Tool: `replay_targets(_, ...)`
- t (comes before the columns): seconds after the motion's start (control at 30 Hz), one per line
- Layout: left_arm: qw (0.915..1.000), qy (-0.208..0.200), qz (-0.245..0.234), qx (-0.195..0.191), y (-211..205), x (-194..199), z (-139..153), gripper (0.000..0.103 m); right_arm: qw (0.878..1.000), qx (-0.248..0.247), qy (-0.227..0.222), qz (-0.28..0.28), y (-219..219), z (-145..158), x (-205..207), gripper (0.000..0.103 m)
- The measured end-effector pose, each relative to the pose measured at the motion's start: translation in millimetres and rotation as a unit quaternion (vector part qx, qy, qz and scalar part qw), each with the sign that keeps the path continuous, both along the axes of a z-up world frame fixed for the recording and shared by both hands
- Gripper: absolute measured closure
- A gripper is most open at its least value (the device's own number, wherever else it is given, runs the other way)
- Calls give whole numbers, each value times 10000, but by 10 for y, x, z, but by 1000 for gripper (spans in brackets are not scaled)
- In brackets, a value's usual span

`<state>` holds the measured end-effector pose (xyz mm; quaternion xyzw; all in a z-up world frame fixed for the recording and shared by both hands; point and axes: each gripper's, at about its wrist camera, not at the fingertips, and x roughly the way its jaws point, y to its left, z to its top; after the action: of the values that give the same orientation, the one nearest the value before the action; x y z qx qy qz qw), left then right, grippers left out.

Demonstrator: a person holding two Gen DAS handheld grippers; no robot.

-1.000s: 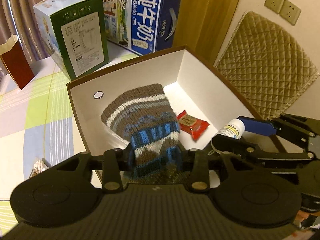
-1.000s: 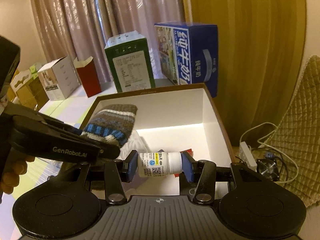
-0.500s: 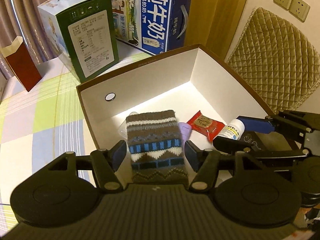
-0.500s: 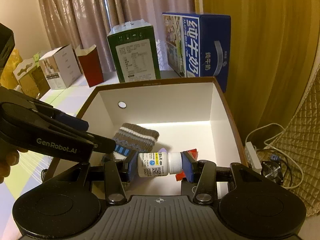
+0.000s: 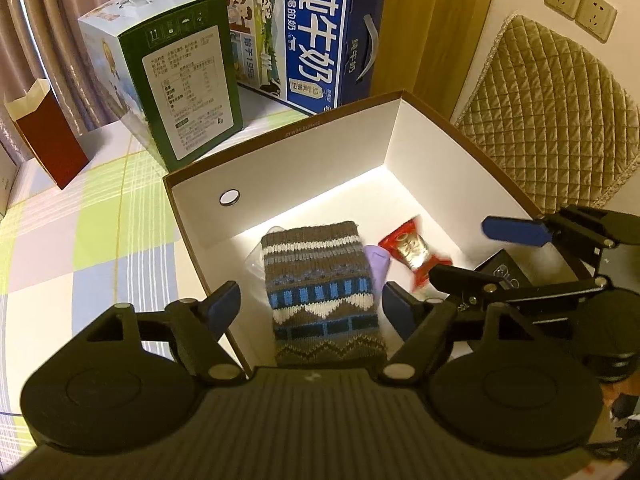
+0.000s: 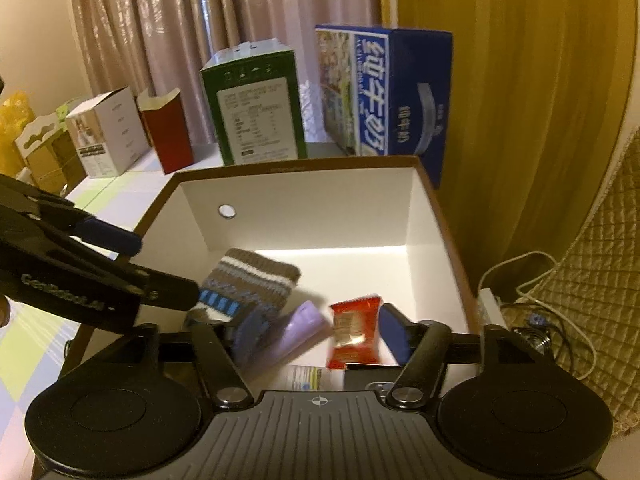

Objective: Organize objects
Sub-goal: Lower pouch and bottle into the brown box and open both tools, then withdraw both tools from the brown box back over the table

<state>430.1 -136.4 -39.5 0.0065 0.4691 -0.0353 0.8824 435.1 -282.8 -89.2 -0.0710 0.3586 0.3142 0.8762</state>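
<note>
Now my left gripper [image 5: 310, 306] is opening over the knitted sock [image 5: 322, 292] in the box [image 5: 280, 160]; my right gripper [image 6: 318, 330] is opening too, gripping nothing.

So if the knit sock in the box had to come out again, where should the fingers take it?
Grip the sock across its patterned middle, coming down from above. It lies flat along the box floor with both long edges exposed, though the purple item crowds its right edge, so I'd pinch slightly nearer the zigzag end.
</note>
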Motion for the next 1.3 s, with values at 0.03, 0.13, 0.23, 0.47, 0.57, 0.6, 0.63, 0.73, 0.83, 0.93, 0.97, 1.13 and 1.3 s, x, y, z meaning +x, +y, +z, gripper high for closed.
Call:
replay_targets(0.03, 10000, -21, 0, -13, 5, -8, 11, 24, 10000, 20, 3, -28, -22, 16, -4, 32)
replay_targets(0.13, 9999, -90, -12, -55, 11, -44, 54, 20, 9999, 46, -24, -103, -76, 75, -46, 25)
replay_targets(0.23, 9998, -175, -63, -95, 12, -100, 112, 15, 9997, 116, -20, -202, -146, 133, -99, 17)
replay_targets(0.47, 9992, -350, -172, -96, 5, -258, 240, 9, 9989, 369, 16, -276, -276, 267, -289, 3)
replay_targets(0.57, 9990, -390, -184, -82, -9, -331, 276, 8, 9985, 424, 43, -348, -312, 300, -365, 2)
replay_targets(0.6, 9990, -401, -183, -98, -10, -352, 289, 7, 9983, 453, 68, -373, -327, 306, -384, 2)
replay_targets(0.63, 9989, -408, -182, -113, -12, -376, 297, 6, 9980, 486, 92, -400, -338, 312, -406, 2)
replay_targets(0.73, 9989, -410, -175, -130, -24, -445, 314, 6, 9973, 528, 148, -478, -366, 330, -471, 2)
replay_targets(0.83, 9989, -400, -147, -178, -32, -518, 330, 6, 9966, 586, 199, -539, -402, 337, -539, 2)
replay_targets(0.93, 9989, -394, -133, -234, -44, -611, 350, 6, 9960, 619, 263, -593, -428, 337, -616, 2)
replay_targets(0.97, 9989, -390, -128, -237, -49, -642, 352, 6, 9957, 630, 278, -612, -438, 340, -644, 2)
replay_targets(1.13, 9990, -344, -105, -281, -59, -783, 359, 6, 9942, 729, 341, -709, -487, 366, -781, 2)
replay_targets(1.3, 9989, -306, -138, -322, -69, -927, 365, 5, 9932, 767, 393, -776, -525, 386, -926, 2)
